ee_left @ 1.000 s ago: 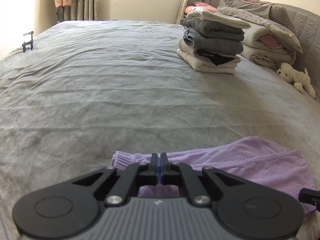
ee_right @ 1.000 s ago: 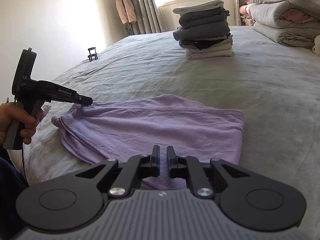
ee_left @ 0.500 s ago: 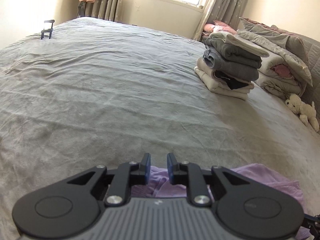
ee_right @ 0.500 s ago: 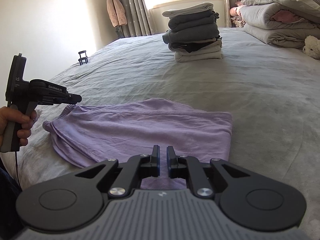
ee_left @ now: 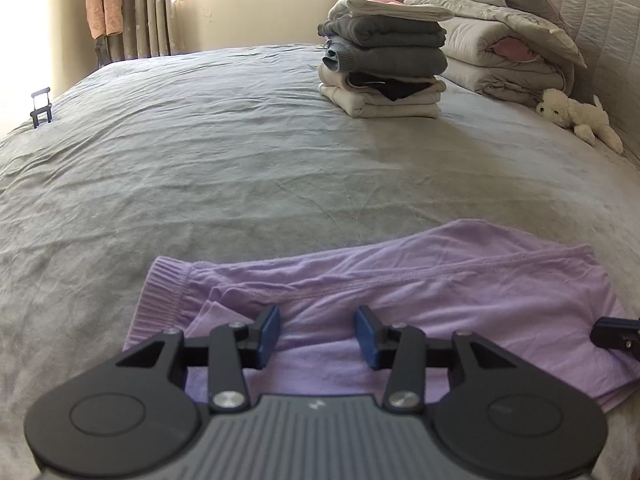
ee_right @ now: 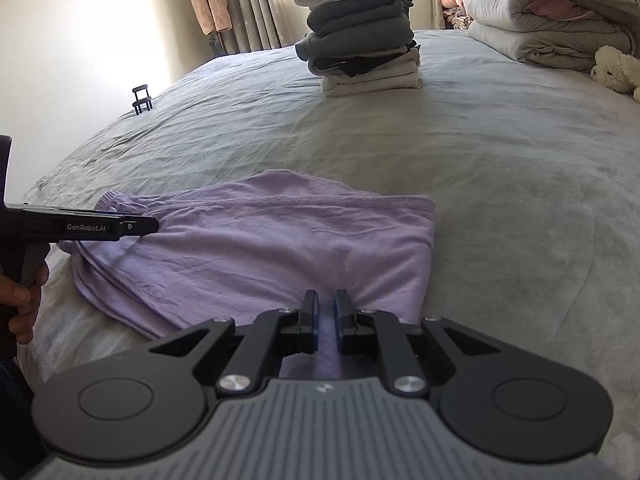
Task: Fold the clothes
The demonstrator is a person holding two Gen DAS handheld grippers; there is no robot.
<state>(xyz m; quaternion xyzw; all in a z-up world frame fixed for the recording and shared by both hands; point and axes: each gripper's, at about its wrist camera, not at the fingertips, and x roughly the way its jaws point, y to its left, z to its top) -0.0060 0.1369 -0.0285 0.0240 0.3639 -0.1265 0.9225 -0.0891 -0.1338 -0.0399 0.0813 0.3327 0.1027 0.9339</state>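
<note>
A lilac garment (ee_left: pixel 400 292) (ee_right: pixel 272 248) lies folded and flat on the grey bed (ee_left: pixel 240 160), its ribbed band at the left end. My left gripper (ee_left: pixel 318 336) hovers over the garment's near left part. Its jaws are opening, and the blue pads (ee_left: pixel 270 334) stand apart with only cloth lying below them. From the right wrist view, the left gripper (ee_right: pixel 154 225) pokes in at the garment's left edge, held by a hand (ee_right: pixel 20 296). My right gripper (ee_right: pixel 326 320) is nearly closed on the garment's near edge, and creases run toward its gap. Its tip (ee_left: pixel 612 334) shows at the garment's right end.
A stack of folded grey and cream clothes (ee_left: pixel 384 72) (ee_right: pixel 360 40) stands farther up the bed. Rolled duvets and pillows (ee_left: pixel 500 52) and a white plush toy (ee_left: pixel 576 118) lie by the headboard. A small black stand (ee_left: pixel 41 106) sits at the left bed edge.
My left gripper was shut on the garment's left end; it has let go, its jaws have spread, and it has drawn back over the cloth. The right gripper has stayed put.
</note>
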